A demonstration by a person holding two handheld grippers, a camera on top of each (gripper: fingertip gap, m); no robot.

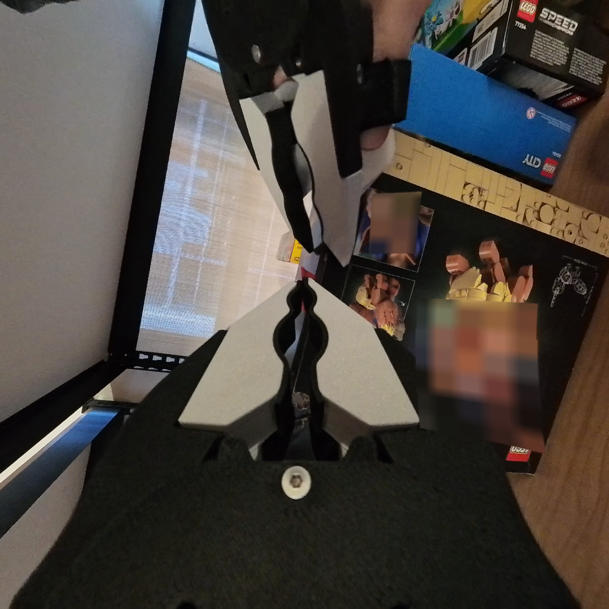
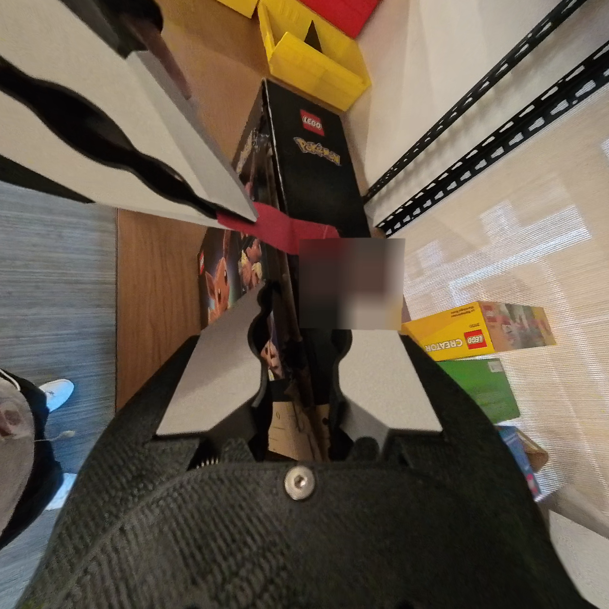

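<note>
Left gripper [image 1: 304, 283] clenched 1 end of the red strip [image 2: 280, 227]; right gripper [image 1: 321, 255], tip to tip, apparently pinched its other end, strip running between them.

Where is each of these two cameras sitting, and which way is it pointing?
Left wrist view: on the left gripper, looking along its fingers across a wooden shelf of toy boxes; the right gripper faces it from above.
Right wrist view: on the right gripper, looking along an upright black box; the person's shoe shows at lower left.
Shared: both grippers, and the red strip that the left one pinches.
</note>
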